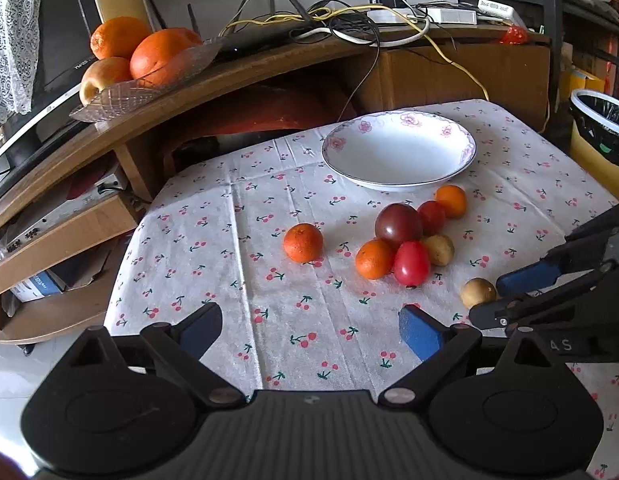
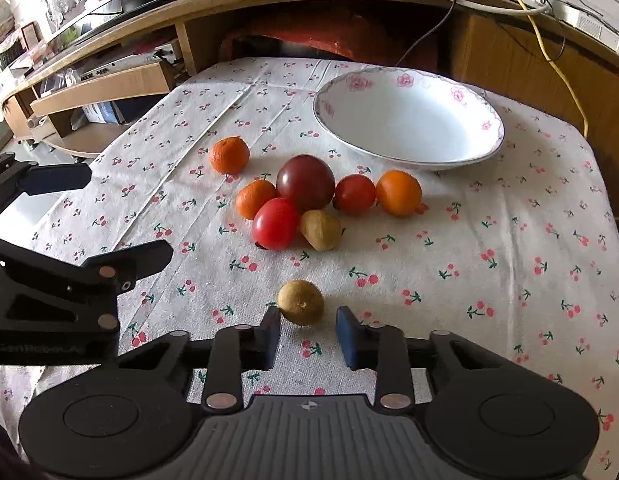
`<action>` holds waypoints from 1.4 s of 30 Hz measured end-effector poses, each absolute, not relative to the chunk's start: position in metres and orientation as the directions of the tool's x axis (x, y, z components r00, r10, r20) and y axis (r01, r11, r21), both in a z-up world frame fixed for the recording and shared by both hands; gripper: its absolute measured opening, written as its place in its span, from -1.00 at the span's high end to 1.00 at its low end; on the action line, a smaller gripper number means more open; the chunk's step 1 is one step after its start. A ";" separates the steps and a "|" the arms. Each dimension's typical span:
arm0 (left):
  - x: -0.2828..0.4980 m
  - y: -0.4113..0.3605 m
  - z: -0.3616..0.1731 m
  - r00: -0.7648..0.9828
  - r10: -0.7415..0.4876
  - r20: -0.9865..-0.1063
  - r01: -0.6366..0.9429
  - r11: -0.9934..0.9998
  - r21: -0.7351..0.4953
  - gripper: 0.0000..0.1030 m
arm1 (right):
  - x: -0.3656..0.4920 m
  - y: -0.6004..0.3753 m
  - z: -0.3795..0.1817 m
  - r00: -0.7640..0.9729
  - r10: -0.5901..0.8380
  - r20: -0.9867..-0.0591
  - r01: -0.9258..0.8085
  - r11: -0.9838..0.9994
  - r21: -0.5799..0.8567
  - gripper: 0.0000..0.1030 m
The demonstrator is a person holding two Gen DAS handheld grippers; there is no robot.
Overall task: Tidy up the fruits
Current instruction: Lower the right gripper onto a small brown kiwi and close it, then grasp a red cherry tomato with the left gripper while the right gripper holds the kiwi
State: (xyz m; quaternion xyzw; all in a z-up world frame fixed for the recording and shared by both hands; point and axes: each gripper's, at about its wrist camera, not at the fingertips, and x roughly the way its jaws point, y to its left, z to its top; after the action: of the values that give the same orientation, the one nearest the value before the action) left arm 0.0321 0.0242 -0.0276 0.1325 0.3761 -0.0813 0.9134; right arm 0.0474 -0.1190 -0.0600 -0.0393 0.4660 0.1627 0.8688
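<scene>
Item: small brown fruit [image 2: 301, 302] on tabletop [image 2: 489, 264], just ahead of my right tool [image 2: 308, 334], fingers apart, empty. Left tool [image 1: 311, 330] spread wide, idle. Risk: round fruit rolls off when nudged by one finger.

Bench cloth [image 2: 449, 248]: woven, matt, creased. Bowl [image 2: 409, 120]: glazed, glossy, probably ceramic. Red tomato [image 2: 275, 224]: smooth, shiny. Tongs [image 2: 308, 334]: matt black plastic, blue pads [image 2: 346, 340].
</scene>
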 end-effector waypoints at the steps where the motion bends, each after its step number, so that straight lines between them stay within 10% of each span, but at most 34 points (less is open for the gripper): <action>1: 0.034 0.024 -0.028 0.701 -0.053 -0.711 0.253 0.951 0.178 -0.97 | 0.048 -0.120 -0.059 0.507 0.255 -0.823 -0.323 0.942 0.092 0.70; 15: 0.060 -0.001 -0.041 0.582 -0.240 -0.777 0.377 0.926 -0.003 -0.04 | 0.049 -0.150 -0.045 0.526 0.264 -0.808 -0.260 0.955 0.143 0.69; 42: 0.105 -0.031 -0.064 0.559 -0.258 -0.788 0.404 0.914 -0.013 0.12 | 0.058 -0.178 -0.051 0.516 0.288 -0.807 -0.213 0.955 0.206 0.55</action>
State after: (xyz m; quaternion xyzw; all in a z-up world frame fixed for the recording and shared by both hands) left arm 0.1046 -0.0310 -0.0641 0.0848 0.4303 -0.1886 0.8787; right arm 0.0581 -0.1778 -0.0507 0.0403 0.4705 0.1441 0.8696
